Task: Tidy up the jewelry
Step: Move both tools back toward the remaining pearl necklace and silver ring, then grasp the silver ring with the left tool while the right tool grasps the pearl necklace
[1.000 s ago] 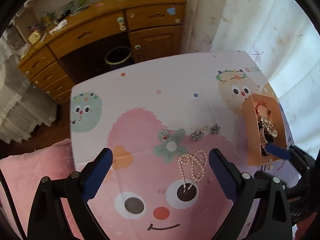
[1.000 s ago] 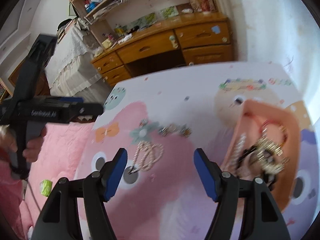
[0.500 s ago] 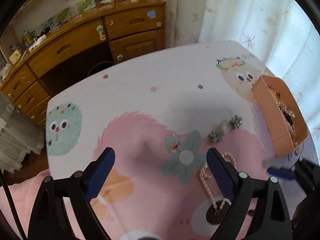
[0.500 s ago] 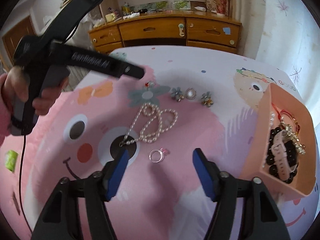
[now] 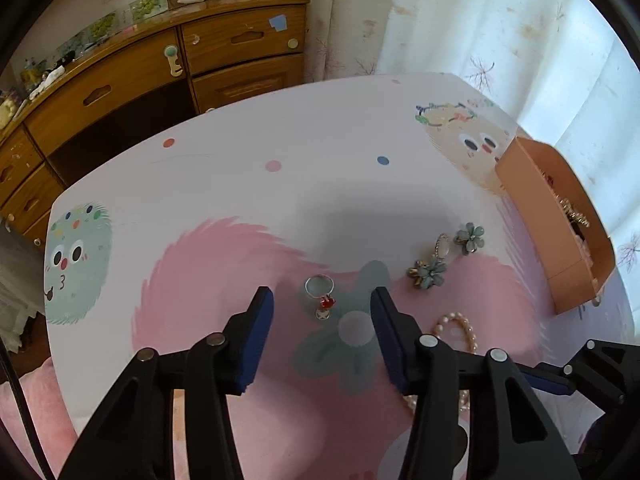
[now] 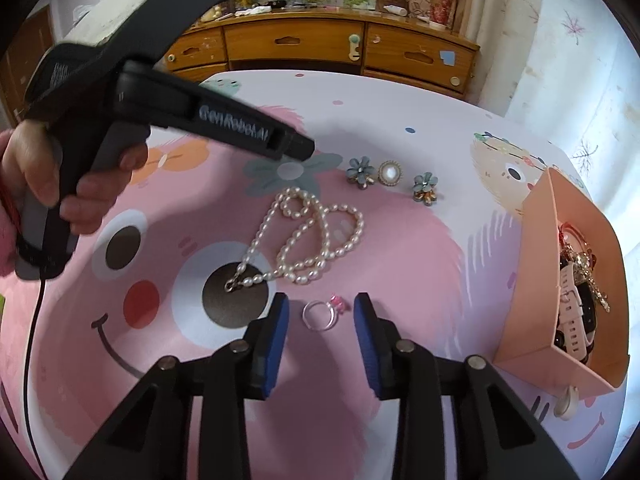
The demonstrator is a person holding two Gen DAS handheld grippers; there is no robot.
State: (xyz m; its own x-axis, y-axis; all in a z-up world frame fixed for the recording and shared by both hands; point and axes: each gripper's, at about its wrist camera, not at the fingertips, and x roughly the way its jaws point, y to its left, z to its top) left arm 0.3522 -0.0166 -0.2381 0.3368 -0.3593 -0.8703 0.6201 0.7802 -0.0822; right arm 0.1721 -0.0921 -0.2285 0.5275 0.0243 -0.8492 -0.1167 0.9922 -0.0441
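Meanwhile orange box [image 6: 536,304] holds watch [image 6: 576,312], bracelets; both tools [image 5: 322,300] [image 6: 320,312] open, empty.

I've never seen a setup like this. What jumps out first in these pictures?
Probably the pearl necklace, looped in the middle of a cartoon-printed tablecloth, with three small brooches in a row behind it. Each open gripper brackets a ring: the right gripper a clear ring, the left gripper a red-charmed ring. At the right stands a full peach box.

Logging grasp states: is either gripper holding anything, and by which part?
Nothing held. Left gripper is open around the red-charm ring; right gripper open around the clear ring.
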